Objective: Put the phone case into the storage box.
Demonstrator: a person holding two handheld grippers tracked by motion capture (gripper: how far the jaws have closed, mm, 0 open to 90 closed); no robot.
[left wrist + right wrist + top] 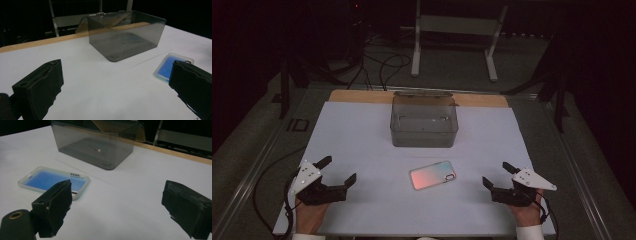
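Note:
A phone in a clear case (433, 175) lies flat on the white tabletop, between the two grippers and a little ahead of them; it also appears as a blue-backed phone (170, 67) (53, 180) in both gripper views. Behind it stands a smoky transparent box (424, 121) (126, 35) (96, 141), open on top with its lid tipped back. My left gripper (337, 171) rests near the front left of the table, jaws wide apart and empty. My right gripper (498, 174) rests at the front right, likewise open with nothing between its jaws.
The white sheet (362, 135) covers a wooden board whose far edge (357, 96) shows behind the box. Beyond the table stand a white metal frame (455, 30) and loose cables (382, 70) on the dark floor.

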